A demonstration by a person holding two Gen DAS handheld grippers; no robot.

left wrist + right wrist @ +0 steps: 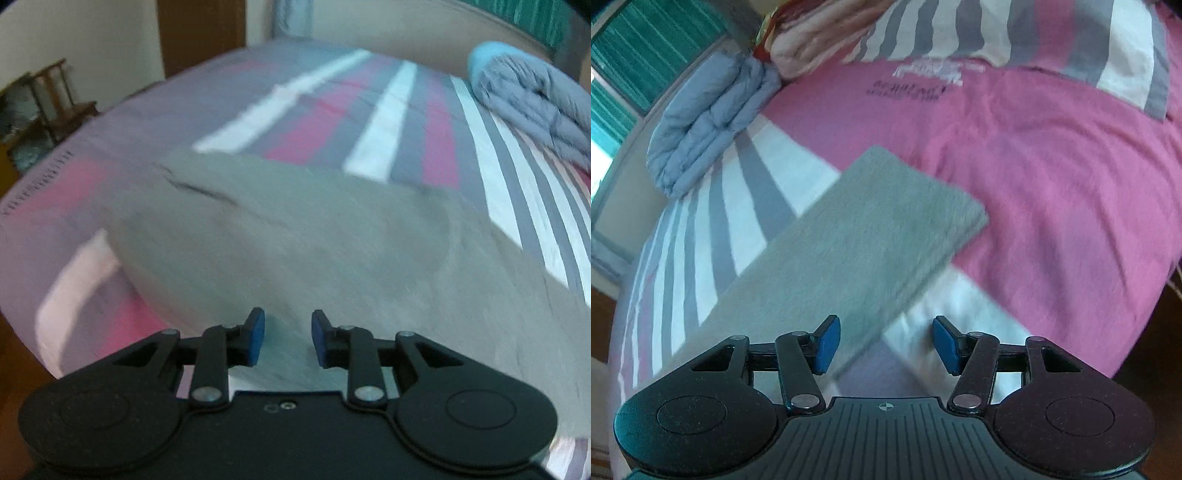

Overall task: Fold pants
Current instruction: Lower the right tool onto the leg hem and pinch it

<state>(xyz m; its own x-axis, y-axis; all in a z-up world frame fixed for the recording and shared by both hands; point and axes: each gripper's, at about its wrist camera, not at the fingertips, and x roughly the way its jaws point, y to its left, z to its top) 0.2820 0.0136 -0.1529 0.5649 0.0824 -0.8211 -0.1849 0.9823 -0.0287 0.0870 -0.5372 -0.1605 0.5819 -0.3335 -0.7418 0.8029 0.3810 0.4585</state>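
**Two grippers parted above grey pants on a striped bed**

Left wrist view: the left gripper (288, 338) has its blue-padded fingers (256, 336) spread apart with nothing between them, poised over the grey pants (295, 236). The pants lie across the striped bedsheet (384, 133); motion blur makes their folds hard to read. A folded blue-grey quilt (532, 99) sits at the far right, and a wooden chair (55, 99) stands off the bed to the left.

Right wrist view: the right gripper (885, 343) is likewise released, gripping nothing. The pants (857, 236) stretch away as a long, flat band, the far end on the pink sheet area (1052, 166). The quilt (709, 125) lies at upper left, near a striped pillow (1015, 33).
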